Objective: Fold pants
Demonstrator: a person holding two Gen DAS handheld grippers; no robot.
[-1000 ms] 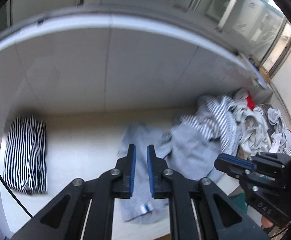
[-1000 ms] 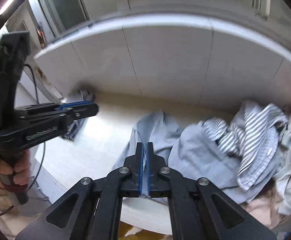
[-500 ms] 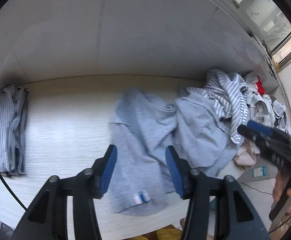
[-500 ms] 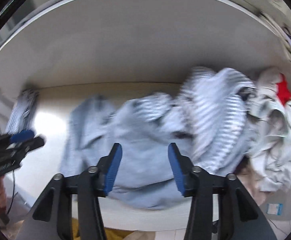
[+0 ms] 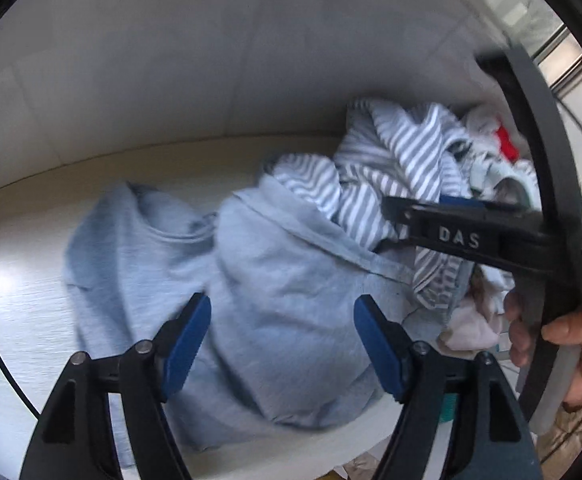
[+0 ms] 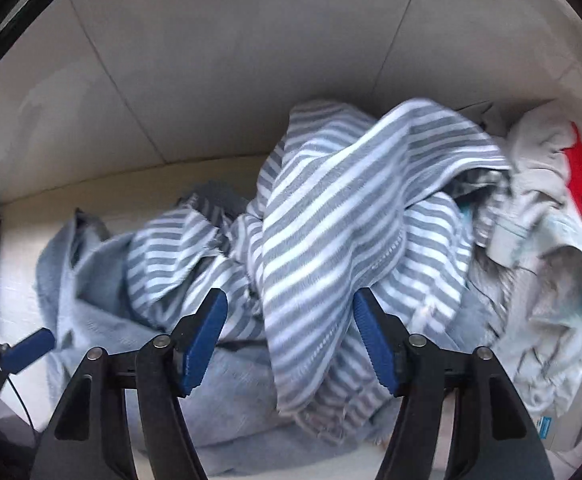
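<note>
1. Since a second ago, both of your tongs have dropped from high above the tabletop (image 5: 19, 288) to just over the laundry, going from closed to apart.
2. Your left tongs (image 5: 282, 340) are opening over the light-blue pants (image 5: 291, 300), nothing clamped.
3. Your right tongs (image 6: 289, 334) are opening over the striped garment (image 6: 331, 232), which lies partly on the pants; pads look clear of it.
4. You're at the pick-up step: the next move likely calls for finding a free pants edge and pulling them clear of the pile.

Raised letters "DAS" stand on the black side of the right tool (image 5: 423, 216); no other text is legible.
</note>
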